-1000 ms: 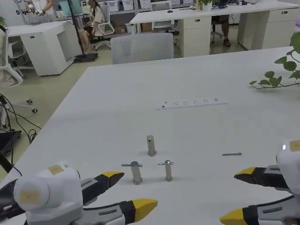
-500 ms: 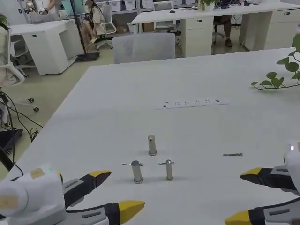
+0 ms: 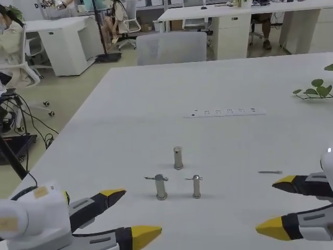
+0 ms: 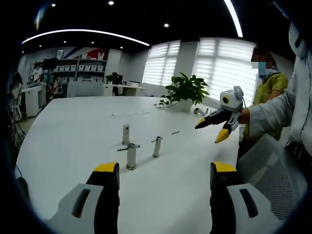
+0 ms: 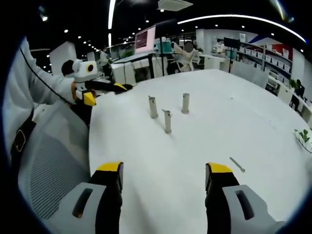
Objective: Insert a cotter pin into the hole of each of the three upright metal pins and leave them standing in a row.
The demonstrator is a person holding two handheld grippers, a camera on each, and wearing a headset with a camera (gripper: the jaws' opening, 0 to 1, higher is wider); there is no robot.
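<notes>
A wide white bench carries everything, with a grey chair pushed up to its far edge. At the near edge the left tool hovers over the near left corner, its yellow-tipped jaws spread apart and gripping nothing. The right tool hovers over the near right part of the bench in the same way: jaws parted, nothing between them. Neither touches the bench top or any of the parts.

A leafy plant reaches in from the right edge, and a white power strip lies flat around the middle of the bench, right of centre.

The three metal pins stand upright in a small triangle toward the near edge, between the two tools. The back pin stands alone with its top bare. The front-left pin has a cotter pin crosswise through its top, and the front-right pin, just beside it, holds a second cotter pin the same way.

A loose cotter pin lies flat on the bench toward the right edge — well apart from the standing pins, near the right tool's upper jaw.
</notes>
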